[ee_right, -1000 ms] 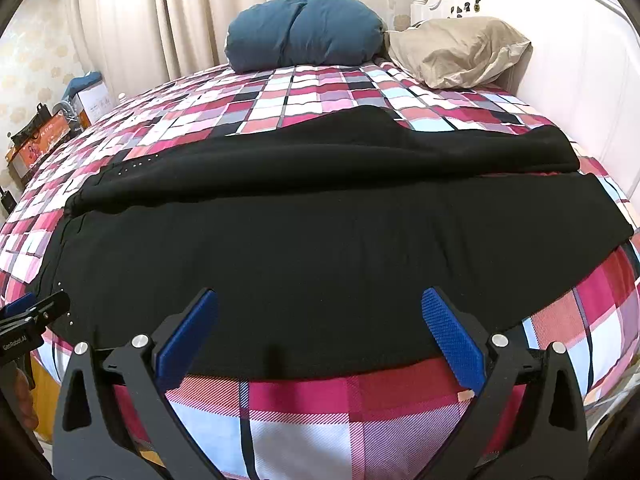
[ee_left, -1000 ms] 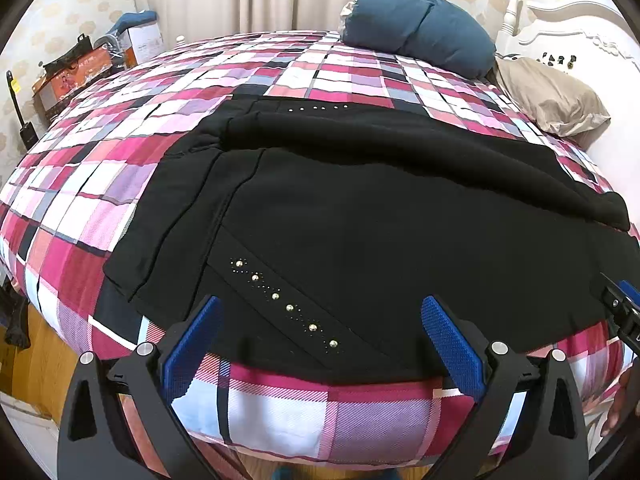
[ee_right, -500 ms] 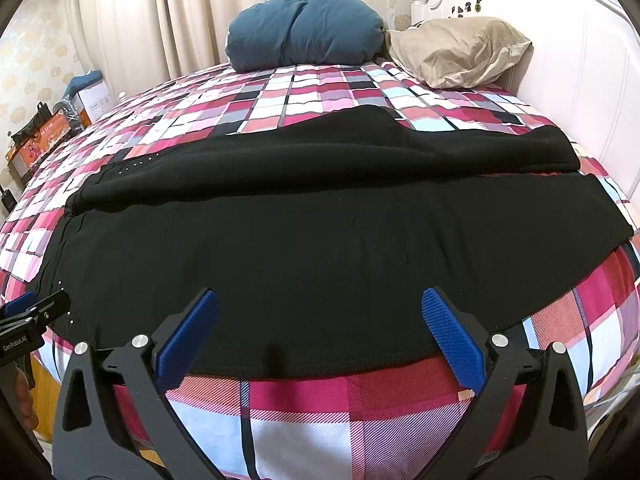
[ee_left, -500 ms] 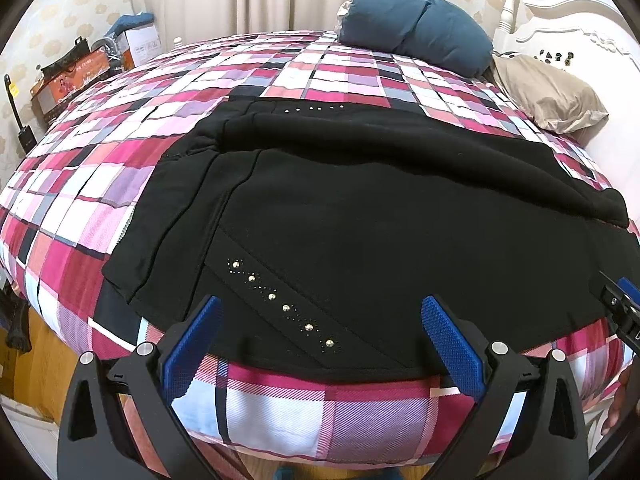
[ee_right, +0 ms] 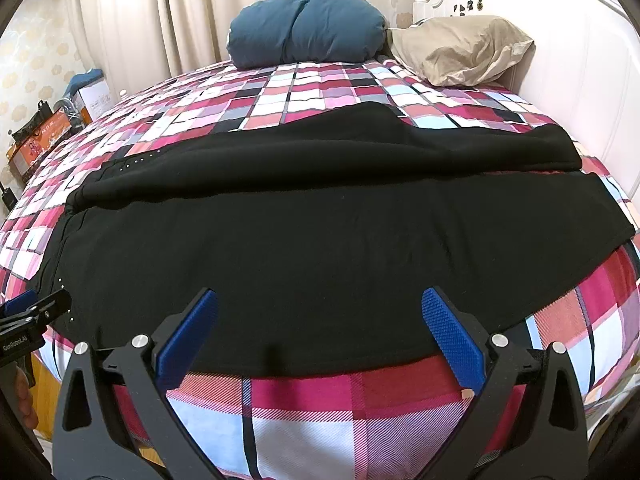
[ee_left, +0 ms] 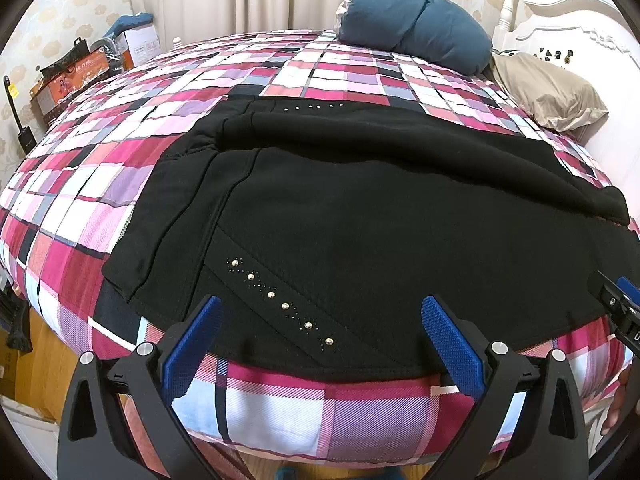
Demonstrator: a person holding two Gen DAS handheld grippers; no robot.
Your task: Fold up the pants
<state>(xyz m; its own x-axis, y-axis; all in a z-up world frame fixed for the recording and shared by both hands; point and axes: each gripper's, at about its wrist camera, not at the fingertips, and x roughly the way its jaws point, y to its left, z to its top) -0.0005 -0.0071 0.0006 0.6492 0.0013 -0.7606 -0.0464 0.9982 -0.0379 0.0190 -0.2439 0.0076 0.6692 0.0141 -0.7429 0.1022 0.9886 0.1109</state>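
Note:
Black pants (ee_left: 360,216) lie spread across the plaid bed, waistband to the left, legs running right. A row of small studs (ee_left: 280,304) marks the near pocket. The far leg is bunched in a ridge behind the near one (ee_right: 320,148). My left gripper (ee_left: 320,344) is open and empty, just off the near hem by the studs. My right gripper (ee_right: 320,336) is open and empty over the near edge of the pants (ee_right: 320,248), mid-leg. Each gripper shows at the edge of the other's view.
The plaid bedspread (ee_left: 280,400) drops off at the near edge. A blue pillow (ee_right: 304,28) and a beige pillow (ee_right: 460,48) sit at the far end by the white headboard (ee_right: 580,60). Boxes (ee_left: 80,76) stand on the floor at far left.
Both grippers have drawn back slightly from the pants; the near hem sits a little farther from the fingertips. The pants have not moved.

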